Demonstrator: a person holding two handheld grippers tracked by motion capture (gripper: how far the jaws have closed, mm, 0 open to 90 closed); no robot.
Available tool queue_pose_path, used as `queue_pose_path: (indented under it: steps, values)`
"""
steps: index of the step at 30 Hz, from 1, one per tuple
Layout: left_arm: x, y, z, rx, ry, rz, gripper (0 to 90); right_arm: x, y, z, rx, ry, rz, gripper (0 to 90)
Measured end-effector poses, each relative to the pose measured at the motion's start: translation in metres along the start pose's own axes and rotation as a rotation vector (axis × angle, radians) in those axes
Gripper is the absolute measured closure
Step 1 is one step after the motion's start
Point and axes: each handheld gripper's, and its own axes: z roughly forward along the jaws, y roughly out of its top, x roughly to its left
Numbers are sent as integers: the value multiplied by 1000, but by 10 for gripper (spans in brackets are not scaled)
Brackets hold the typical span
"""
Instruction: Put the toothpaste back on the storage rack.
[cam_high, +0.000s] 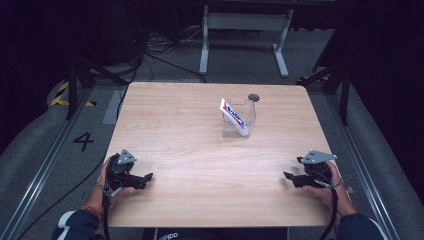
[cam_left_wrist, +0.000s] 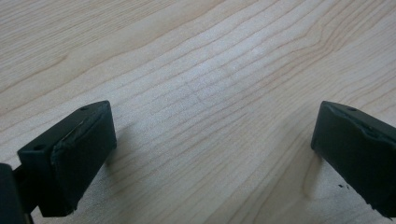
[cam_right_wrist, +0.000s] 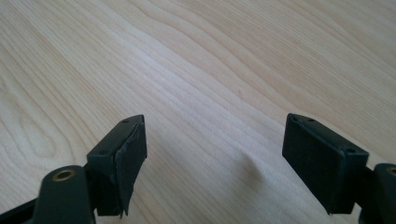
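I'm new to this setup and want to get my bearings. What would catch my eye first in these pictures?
First, the clear container standing alone past the middle of the wooden table, with a red, white and blue tube leaning in it. Then the left gripper and right gripper, held at the near corners, jaws wide open over bare wood.

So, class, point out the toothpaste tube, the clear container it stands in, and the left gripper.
toothpaste tube (cam_high: 232, 113): high view, on its printed middle.
clear container (cam_high: 249, 119): high view, on its right wall.
left gripper (cam_high: 148, 177): high view, between the tips of its jaws, which stand apart.
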Motion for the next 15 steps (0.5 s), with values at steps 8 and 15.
queue_pose_path:
  steps: [8,15]
  values:
    - [0,0,0,0,0,0,4,-6,-24,-3,-29,23,94,210]
    - [0,0,0,0,-3,-1,3,-8,-30,-3,-52,35,131,202]
